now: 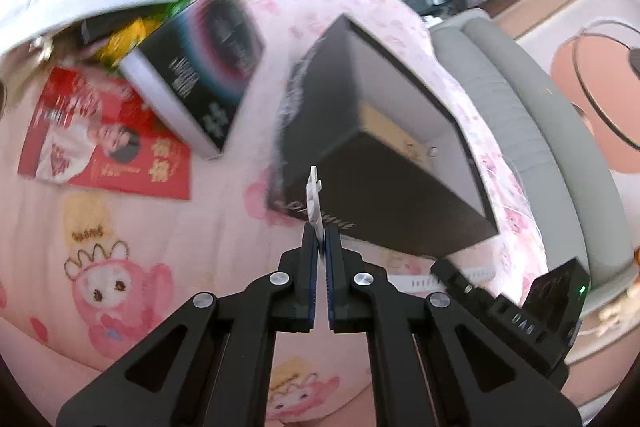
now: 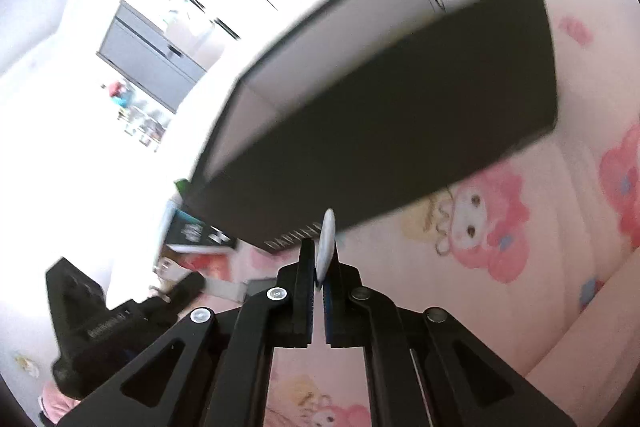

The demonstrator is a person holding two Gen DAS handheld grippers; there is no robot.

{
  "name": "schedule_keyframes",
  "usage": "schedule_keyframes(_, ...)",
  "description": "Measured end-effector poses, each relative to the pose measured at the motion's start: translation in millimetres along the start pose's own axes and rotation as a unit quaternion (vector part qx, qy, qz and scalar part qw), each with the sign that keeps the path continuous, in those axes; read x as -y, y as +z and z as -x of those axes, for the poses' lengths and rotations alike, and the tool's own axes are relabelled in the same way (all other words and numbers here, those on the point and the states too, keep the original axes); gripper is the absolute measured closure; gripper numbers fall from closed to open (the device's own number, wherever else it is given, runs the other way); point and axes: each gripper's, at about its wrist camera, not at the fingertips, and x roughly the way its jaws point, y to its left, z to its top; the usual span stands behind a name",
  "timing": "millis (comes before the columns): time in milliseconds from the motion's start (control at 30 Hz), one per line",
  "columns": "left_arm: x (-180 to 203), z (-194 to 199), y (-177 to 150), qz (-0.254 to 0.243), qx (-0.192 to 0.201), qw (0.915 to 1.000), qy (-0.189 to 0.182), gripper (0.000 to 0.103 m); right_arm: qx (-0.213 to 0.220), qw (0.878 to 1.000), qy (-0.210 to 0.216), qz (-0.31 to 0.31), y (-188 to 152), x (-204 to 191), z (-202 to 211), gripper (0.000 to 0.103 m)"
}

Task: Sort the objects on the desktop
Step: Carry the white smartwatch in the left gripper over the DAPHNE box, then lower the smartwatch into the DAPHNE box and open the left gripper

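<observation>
In the left wrist view my left gripper (image 1: 320, 239) is shut on a thin white notched piece (image 1: 314, 201) that sticks up edge-on from its fingertips. Just beyond it an open black box (image 1: 384, 187) with a pale inside stands on the pink cartoon-print cloth (image 1: 120, 267). In the right wrist view my right gripper (image 2: 321, 261) is shut on a thin white oval piece (image 2: 326, 239), also seen edge-on, in front of the same black box (image 2: 400, 131). Each gripper's body shows in the other's view: the right gripper (image 1: 520, 307) and the left gripper (image 2: 100, 327).
A black box with a coloured ring print (image 1: 200, 67) lies left of the open box, partly over a red leaflet (image 1: 104, 147). Green and yellow packets (image 1: 132, 35) pile at the back left. A white strap with holes (image 1: 420, 283) lies near the right gripper. A grey padded edge (image 1: 520, 147) borders the cloth.
</observation>
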Motion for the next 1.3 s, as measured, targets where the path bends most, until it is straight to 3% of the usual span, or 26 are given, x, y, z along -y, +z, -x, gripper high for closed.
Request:
schedule_keyframes(167,30,4,22,-0.028,0.007,0.9994,-0.017,0.101,0.037,0.999,0.007,0.036,30,-15,31,0.101)
schedule_keyframes(400,84,-29,76,-0.071,0.01,0.9972,-0.023,0.101,0.07,0.996,0.017,0.06,87,-20,43,0.101)
schedule_keyframes(500,101,-47,99,-0.081,0.009,0.9966,-0.017,0.101,0.078,0.996,0.019,0.048,116,-13,43,0.101)
schedule_keyframes(667,115,-91,141,-0.072,-0.012,0.9972,0.01,0.101,0.099,0.995,0.013,0.013,165,-3,9,0.101)
schedule_keyframes(867,113,-157,178,-0.052,-0.062,0.994,0.073,0.101,0.069,0.998,-0.013,0.008,206,6,-44,0.101)
schedule_keyframes(1000,102,-191,185,-0.036,-0.09,0.9894,0.108,0.101,0.046,0.998,-0.03,0.017,204,17,-64,0.1)
schedule_keyframes(1133,87,-206,184,-0.015,-0.101,0.9864,0.129,0.101,0.008,1.0,-0.001,-0.014,203,34,-80,0.099)
schedule_keyframes(1300,75,-202,179,0.013,-0.102,0.9859,0.132,0.101,0.003,0.999,-0.025,-0.021,202,38,-78,0.099)
